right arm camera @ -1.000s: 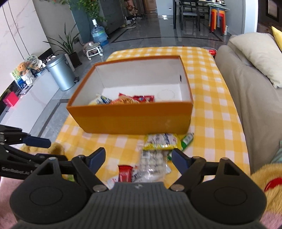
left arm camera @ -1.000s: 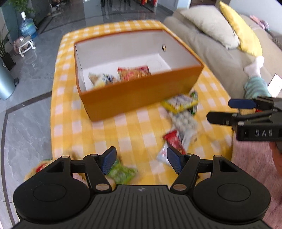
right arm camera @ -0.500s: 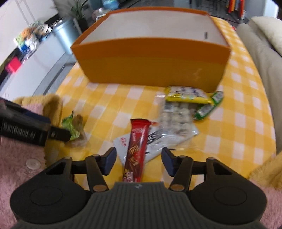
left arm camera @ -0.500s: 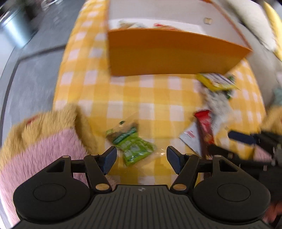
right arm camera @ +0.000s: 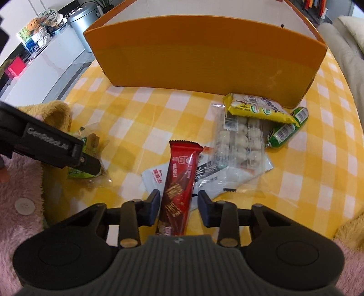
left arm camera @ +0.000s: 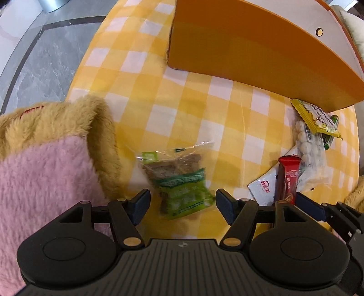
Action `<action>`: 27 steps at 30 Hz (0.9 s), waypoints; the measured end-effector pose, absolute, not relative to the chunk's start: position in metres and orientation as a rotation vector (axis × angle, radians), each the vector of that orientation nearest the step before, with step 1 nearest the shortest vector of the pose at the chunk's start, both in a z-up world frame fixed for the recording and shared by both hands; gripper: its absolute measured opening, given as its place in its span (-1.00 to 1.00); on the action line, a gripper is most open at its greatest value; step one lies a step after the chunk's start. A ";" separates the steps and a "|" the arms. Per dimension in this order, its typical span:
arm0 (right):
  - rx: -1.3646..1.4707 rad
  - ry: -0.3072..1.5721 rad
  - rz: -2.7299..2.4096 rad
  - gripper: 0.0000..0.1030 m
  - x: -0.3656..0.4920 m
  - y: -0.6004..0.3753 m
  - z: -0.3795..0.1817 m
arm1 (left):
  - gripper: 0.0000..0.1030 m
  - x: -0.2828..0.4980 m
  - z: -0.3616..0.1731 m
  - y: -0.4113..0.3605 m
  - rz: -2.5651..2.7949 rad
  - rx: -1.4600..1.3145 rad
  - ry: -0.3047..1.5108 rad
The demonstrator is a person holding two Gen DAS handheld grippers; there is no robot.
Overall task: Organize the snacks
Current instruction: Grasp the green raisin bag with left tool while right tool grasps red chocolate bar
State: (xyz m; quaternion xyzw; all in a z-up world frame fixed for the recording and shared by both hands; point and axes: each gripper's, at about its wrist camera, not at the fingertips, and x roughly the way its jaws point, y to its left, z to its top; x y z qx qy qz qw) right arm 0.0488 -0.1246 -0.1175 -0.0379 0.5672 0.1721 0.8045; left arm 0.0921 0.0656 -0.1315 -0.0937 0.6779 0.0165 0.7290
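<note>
An orange box point(left arm camera: 250, 57) stands on the yellow checked tablecloth point(left arm camera: 182, 109); it also shows in the right wrist view point(right arm camera: 204, 54). My left gripper point(left arm camera: 183, 205) is open, its jaws either side of a green snack bag point(left arm camera: 182, 182) lying on the cloth. My right gripper point(right arm camera: 178, 207) is open, jaws straddling a red snack bar point(right arm camera: 179, 179) without touching it. The bar lies on a white sachet point(right arm camera: 157, 177). Beside it lie a clear bag of white balls point(right arm camera: 238, 141), a yellow packet point(right arm camera: 254, 107) and green sausages point(right arm camera: 286, 129).
A pink and tan fleece sleeve point(left arm camera: 45, 164) lies at the table's near left edge. The left gripper body point(right arm camera: 45, 141) crosses the right wrist view above the green bag. A grey bin point(right arm camera: 84, 16) and white cabinet stand on the floor left; a sofa point(right arm camera: 345, 41) is right.
Both grippers have dropped lower and closer to the table. The left now brackets the green bag. The right has narrowed its jaws around the red bar.
</note>
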 end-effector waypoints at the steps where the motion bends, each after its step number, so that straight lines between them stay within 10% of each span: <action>1: -0.086 1.212 0.369 -0.47 0.049 -0.125 -0.118 | 0.46 0.092 -0.133 0.065 0.039 -0.203 1.493; 27: -0.003 1.209 0.373 -0.57 0.047 -0.145 -0.114 | -0.15 0.081 -0.122 0.028 -0.030 -0.032 1.365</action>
